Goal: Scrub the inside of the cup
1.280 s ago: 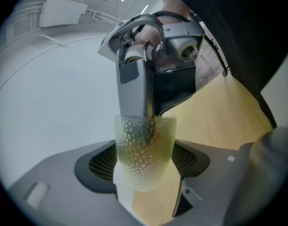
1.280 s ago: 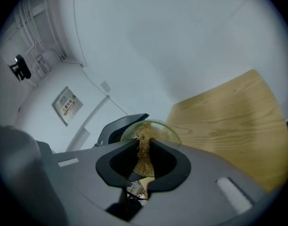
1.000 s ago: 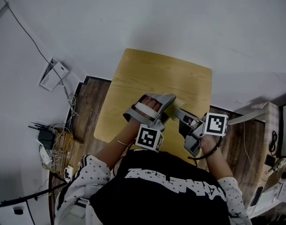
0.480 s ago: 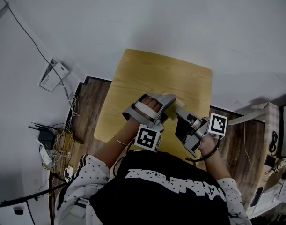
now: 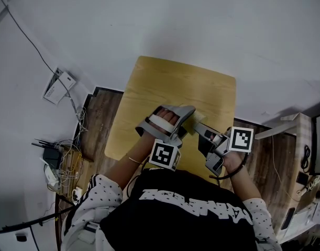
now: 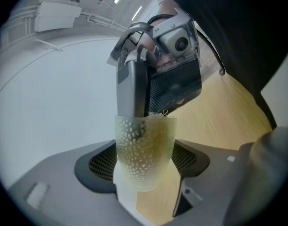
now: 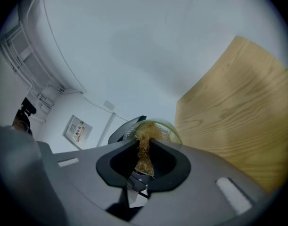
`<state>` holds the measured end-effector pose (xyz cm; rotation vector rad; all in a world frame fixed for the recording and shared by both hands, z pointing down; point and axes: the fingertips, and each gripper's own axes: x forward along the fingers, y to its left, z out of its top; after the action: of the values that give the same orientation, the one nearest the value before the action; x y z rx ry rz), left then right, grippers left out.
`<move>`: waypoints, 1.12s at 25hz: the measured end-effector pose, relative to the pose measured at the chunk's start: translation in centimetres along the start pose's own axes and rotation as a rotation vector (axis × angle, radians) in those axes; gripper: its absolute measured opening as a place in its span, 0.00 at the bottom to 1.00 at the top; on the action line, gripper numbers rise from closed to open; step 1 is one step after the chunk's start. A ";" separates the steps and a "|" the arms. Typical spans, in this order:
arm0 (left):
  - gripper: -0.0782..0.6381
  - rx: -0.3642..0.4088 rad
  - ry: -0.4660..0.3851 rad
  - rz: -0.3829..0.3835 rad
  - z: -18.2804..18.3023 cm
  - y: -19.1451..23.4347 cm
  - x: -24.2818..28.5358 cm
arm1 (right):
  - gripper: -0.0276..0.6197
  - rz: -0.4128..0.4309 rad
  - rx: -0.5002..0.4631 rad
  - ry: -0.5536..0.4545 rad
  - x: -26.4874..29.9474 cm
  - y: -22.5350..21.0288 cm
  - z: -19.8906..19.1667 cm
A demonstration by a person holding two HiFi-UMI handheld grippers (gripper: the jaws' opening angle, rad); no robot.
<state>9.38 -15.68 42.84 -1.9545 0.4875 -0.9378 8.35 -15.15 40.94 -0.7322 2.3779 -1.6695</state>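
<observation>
A translucent yellow-green dimpled cup [image 6: 144,154] sits between the jaws of my left gripper [image 6: 144,167], which is shut on it and holds it above the wooden table [image 5: 175,88]. My right gripper [image 7: 144,163] is shut on a golden fibrous scrubber [image 7: 144,147]. The scrubber's tip is inside the cup's mouth [image 7: 171,130]. In the left gripper view, the right gripper's grey fingers [image 6: 133,91] reach down into the cup from above. In the head view, the left gripper [image 5: 184,120] and right gripper [image 5: 197,125] meet tip to tip over the table's near edge.
The small table stands against a white wall, with its near edge at the person's body. On the wooden floor at the left lie tangled cables and a router [image 5: 55,156]. A white box [image 5: 59,85] rests by the wall. A pale shelf [image 5: 301,140] is at the right.
The right gripper has wobbled slightly, turning a little and then back, with the scrubber staying in the cup. The left gripper and the cup have hardly moved.
</observation>
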 end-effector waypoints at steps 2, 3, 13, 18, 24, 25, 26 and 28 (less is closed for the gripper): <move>0.61 -0.016 0.001 -0.009 0.0 -0.1 -0.1 | 0.16 -0.008 -0.075 0.026 0.3 0.7 -0.1; 0.61 -0.023 0.003 -0.014 0.0 -0.2 -0.1 | 0.16 -0.013 -0.109 0.038 0.5 1.0 -0.3; 0.61 -0.069 0.001 -0.059 0.1 -0.6 -0.3 | 0.15 -0.193 -0.450 0.179 0.8 0.3 -1.7; 0.61 -0.101 0.005 -0.087 0.1 -1.1 -0.4 | 0.16 -0.293 -0.711 0.290 0.9 -0.2 -2.5; 0.61 -0.141 -0.002 -0.117 -0.1 -1.4 -0.4 | 0.16 -0.385 -1.015 0.451 1.2 -0.6 -3.2; 0.61 -0.149 -0.007 -0.120 -0.2 -1.5 -0.3 | 0.16 -0.390 -1.043 0.474 1.3 -0.7 -3.3; 0.61 -0.156 -0.011 -0.124 -0.2 -1.5 -0.3 | 0.16 -0.394 -1.066 0.494 1.3 -0.7 -3.3; 0.61 -0.166 -0.011 -0.131 -0.3 -1.6 -0.3 | 0.16 -0.402 -1.112 0.528 1.4 -0.8 -3.4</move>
<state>8.97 -14.80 44.16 -2.1615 0.4476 -0.9950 6.09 -13.12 43.17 -1.0192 3.7305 -0.4465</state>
